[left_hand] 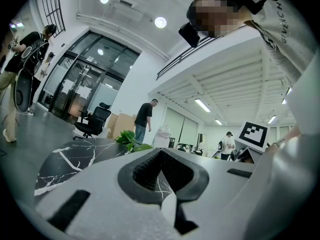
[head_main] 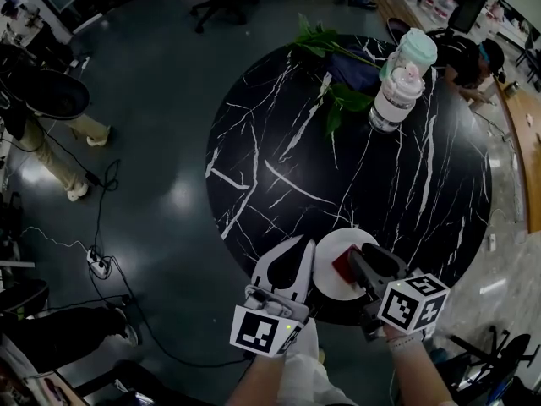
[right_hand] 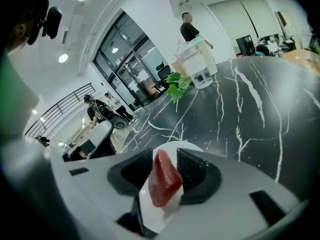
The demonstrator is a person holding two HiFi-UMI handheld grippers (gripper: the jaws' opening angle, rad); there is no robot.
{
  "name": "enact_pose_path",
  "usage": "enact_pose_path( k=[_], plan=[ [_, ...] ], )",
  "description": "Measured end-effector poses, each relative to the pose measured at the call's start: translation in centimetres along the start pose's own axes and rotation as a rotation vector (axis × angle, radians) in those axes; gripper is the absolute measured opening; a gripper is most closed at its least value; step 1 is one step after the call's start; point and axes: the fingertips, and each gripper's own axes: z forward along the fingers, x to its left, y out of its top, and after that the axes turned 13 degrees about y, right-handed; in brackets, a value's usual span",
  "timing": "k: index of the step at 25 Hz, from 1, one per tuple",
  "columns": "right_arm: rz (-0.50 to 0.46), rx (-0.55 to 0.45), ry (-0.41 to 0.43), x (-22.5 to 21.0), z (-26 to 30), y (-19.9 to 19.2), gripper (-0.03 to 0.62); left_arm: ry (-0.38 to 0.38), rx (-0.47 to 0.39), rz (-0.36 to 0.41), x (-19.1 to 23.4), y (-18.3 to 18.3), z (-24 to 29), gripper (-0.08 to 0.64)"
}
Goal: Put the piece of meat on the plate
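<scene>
A dark red piece of meat (head_main: 344,265) lies on the small white plate (head_main: 336,240) at the near edge of the round black marble table (head_main: 279,167). My right gripper (head_main: 356,266) reaches over the plate from the near right. In the right gripper view the meat (right_hand: 165,176) stands between the dark pads (right_hand: 192,171), resting on the plate (right_hand: 175,149); the jaws stand slightly apart from it, open. My left gripper (head_main: 297,254) hovers just left of the plate, jaws together and empty; in the left gripper view its tips (left_hand: 161,151) meet.
A clear plastic jar with a pale green lid (head_main: 404,79) and leafy green stems (head_main: 334,57) sit at the table's far side. Cables and a power strip (head_main: 99,265) lie on the floor to the left. People and office chairs stand around the room.
</scene>
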Motion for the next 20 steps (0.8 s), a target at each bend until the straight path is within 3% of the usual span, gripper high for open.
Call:
enact_pose_path(
  k=[8, 20],
  plan=[
    [-0.049, -0.041, 0.01, 0.0, -0.4, 0.8, 0.181, 0.002, -0.001, 0.006, -0.3, -0.1, -0.5, 0.008],
    [-0.058, -0.097, 0.067, 1.8, -2.0, 1.1, 0.184, -0.002, -0.003, 0.002, -1.2, 0.1, -1.6, 0.008]
  ],
)
